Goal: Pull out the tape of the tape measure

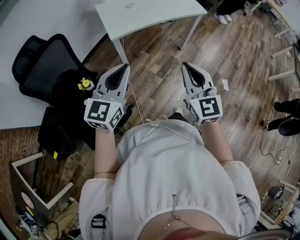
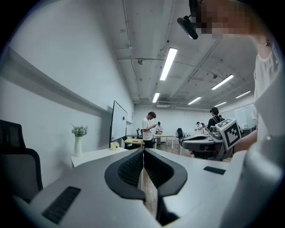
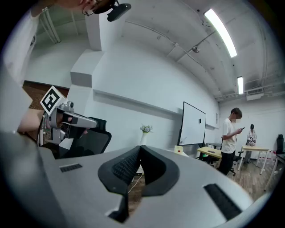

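Grippers held level and shut above the office floor

Head view: you hold your left gripper (image 1: 124,67) and your right gripper (image 1: 185,65) side by side and apart in front of your body, both pointing away from you over the wood floor (image 1: 234,51). Each carries its marker cube at the near end, the left cube (image 1: 104,114) and the right cube (image 1: 206,108). A white table (image 1: 154,14) stands beyond the two tips. A black office chair (image 1: 42,65) sits to the left, with yellow flowers (image 1: 84,84) just beside it. A small white scrap (image 1: 225,84) lies on the floor to the right of your right gripper.

Left gripper view: your left jaws are pressed together along their whole length, and nothing sits between them. Past them a vase (image 2: 79,144) of flowers stands on a white tabletop, with a whiteboard (image 2: 118,122) further back and a standing person (image 2: 148,129) looking down at something in hand. Your right gripper shows at the right edge.

Right gripper view: your right jaws are likewise closed tight on nothing. Your left gripper appears at the left, in front of the chair, and the same vase, whiteboard and standing person lie ahead.

Where the tape measure is, none of the three views lets you tell.
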`<state>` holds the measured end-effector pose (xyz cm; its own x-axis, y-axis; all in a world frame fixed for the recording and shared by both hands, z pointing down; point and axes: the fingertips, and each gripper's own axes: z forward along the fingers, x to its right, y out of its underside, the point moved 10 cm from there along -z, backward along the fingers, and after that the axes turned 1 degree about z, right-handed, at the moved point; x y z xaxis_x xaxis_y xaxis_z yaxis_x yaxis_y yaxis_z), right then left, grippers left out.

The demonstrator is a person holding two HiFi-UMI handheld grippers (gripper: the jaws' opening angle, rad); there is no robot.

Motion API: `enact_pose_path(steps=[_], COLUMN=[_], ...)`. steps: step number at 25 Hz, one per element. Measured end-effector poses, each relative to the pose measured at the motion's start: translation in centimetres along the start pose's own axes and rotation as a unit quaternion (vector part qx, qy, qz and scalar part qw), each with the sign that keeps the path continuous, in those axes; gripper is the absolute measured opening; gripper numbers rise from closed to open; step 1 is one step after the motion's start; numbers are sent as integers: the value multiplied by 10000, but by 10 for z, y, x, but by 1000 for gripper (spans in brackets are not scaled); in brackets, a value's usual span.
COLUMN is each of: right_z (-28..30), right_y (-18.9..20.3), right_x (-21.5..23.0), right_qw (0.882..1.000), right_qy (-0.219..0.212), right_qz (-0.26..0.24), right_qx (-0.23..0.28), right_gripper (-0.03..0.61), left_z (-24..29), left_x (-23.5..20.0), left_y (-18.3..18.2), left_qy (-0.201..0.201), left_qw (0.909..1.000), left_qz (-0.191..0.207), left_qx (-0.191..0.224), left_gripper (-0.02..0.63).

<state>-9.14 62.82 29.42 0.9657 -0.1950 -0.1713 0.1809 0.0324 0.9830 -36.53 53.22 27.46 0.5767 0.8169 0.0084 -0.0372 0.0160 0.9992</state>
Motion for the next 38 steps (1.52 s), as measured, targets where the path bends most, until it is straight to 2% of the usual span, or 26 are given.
enact_pose_path(steps=[14,15,16,18,19,22,28,33,38], right_z=[-4,-3,0,7,10,19,52,98,171], right_y=[8,8,9,11,13,15,20,36,47], right_x=[-3,-3,-4,-3,-1,5,34,89,164], right_qw=[9997,9996,9996,9994,9994,9997,9998,9992,9959], right_qy=[129,145,119,30,41,80,-101,-326,-854], right_qz=[169,174,191,274,299,246,180,223,296], right_qx=[91,144,179,188,168,53,-9,-17,-85], right_gripper=[5,23,87,376,405,408,410,408,408], left_z=[-5,-4,-4,-2,0,7,42,97,173], left_x=[4,3,2,-2,-4,-12,-25,-35,-51], left_y=[11,12,12,12,13,17,23,28,22], left_qy=[5,8,1,-31,-66,-190,-358,-501,-1123], left_qw=[10000,10000,9999,9997,9996,9996,9993,9985,9931], left_qz=[-60,-44,-28,-3,16,78,73,99,-9], left_qx=[11,52,118,249,272,201,29,-198,-343], left_gripper=[23,23,64,320,328,331,331,331,330])
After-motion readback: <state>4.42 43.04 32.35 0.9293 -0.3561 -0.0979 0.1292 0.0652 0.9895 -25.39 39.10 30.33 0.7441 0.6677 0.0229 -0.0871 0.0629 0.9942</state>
